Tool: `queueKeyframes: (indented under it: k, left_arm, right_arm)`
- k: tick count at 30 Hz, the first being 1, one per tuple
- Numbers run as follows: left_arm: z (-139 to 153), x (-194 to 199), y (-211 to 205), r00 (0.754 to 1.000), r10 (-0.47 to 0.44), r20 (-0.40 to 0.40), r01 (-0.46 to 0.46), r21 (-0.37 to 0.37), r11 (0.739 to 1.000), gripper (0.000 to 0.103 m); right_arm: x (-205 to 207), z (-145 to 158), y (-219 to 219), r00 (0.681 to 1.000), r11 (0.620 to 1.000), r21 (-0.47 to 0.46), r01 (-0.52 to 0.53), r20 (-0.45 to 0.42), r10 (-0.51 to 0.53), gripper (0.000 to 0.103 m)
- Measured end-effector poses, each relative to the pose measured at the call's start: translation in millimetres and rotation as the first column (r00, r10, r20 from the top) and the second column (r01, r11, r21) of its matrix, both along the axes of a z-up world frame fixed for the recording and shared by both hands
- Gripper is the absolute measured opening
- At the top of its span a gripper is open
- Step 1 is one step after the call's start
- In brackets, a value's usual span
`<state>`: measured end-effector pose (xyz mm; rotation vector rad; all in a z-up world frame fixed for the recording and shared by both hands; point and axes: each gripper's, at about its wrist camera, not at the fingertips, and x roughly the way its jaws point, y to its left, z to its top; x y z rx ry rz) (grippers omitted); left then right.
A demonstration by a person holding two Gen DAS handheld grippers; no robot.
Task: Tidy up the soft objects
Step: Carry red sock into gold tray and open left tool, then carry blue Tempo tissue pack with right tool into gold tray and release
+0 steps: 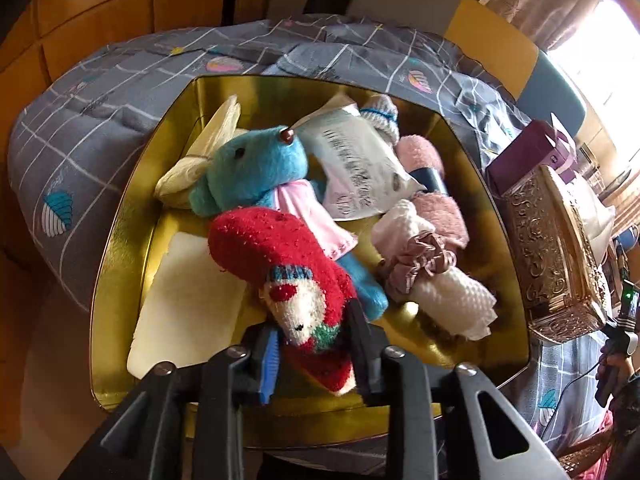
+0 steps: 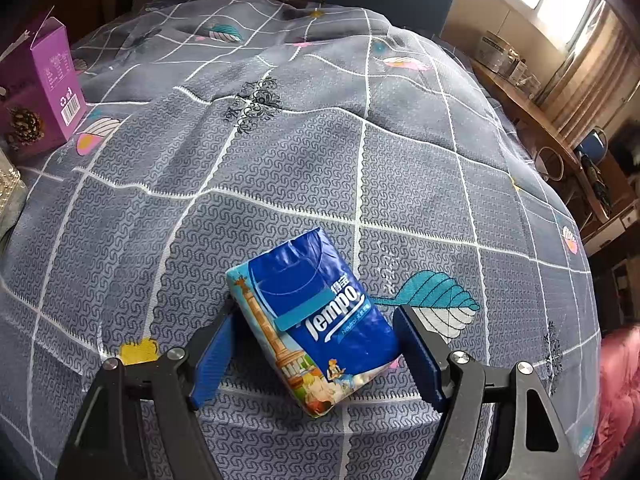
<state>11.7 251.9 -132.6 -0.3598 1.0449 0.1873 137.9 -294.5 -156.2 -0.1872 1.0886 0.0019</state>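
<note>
A: Left wrist view. Status of container?

B: Gold tin (image 1: 120, 248) resting on the grey patterned bedspread (image 1: 100, 120). Already loaded with soft items: blue plush toy (image 1: 256, 168), white foam pad (image 1: 184, 300), white rolled cloth (image 1: 448, 296) with a pink scrunchie (image 1: 416, 264) around it, pink fluffy items (image 1: 424, 156), a plastic-wrapped packet (image 1: 356, 160). Grouped in one tin, presumably for tidy storage in a single place.

A: Left claw (image 1: 316, 344)?

B: Partly open. Red knitted sock (image 1: 280, 256) lying between the fingers, draped over the plush toy and down inside the tin. Blue pad on one side apparently clear of the fabric; contact on the other side impossible to confirm. Judged as a release over the tin, not a firm grip.

A: Right wrist view. Next item?

B: Blue tissue pack (image 2: 316, 320) lying flat on the bedspread, tilted diagonally, well apart from the purple carton (image 2: 48, 80) at the far left edge. Not yet in the tin.

A: Right claw (image 2: 316, 344)?

B: Wide open, one finger on each side of the pack. No pad pressing on the wrapper; small gaps visible on both sides. Positioned for a grasp across the pack's narrow width, likely chosen for a secure hold on a compressible packet.
</note>
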Motion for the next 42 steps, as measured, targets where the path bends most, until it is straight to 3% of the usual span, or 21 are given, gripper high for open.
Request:
queueKeyframes:
  k: [3, 12, 22, 42]
  left_arm:
    - [2.4, -2.9, -0.2, 1.000, 0.016, -0.012, -0.015, 0.033, 0.999, 0.039]
    - [26.2, -23.5, -5.6, 0.998, 0.045, 0.038, -0.050, 0.160, 0.986, 0.039]
    - [50.3, -35.0, -23.5, 0.993, -0.009, 0.115, -0.020, 0.243, 0.970, 0.040]
    - [56.5, -34.5, -57.5, 0.977, -0.152, 0.146, 0.109, 0.268, 0.957, 0.040]
  right_arm:
    - [1.7, -0.5, -2.3, 1.000, 1.000, 0.002, 0.003, -0.002, -0.003, 0.077]
    - [3.6, -1.0, -4.3, 1.000, 1.000, 0.005, 0.007, -0.003, -0.007, 0.077]
    - [4.3, -1.4, -5.6, 1.000, 1.000, 0.010, 0.016, -0.006, -0.016, 0.077]
    - [17.5, -8.4, -16.0, 0.991, 0.990, 0.061, 0.127, -0.040, -0.124, 0.077]
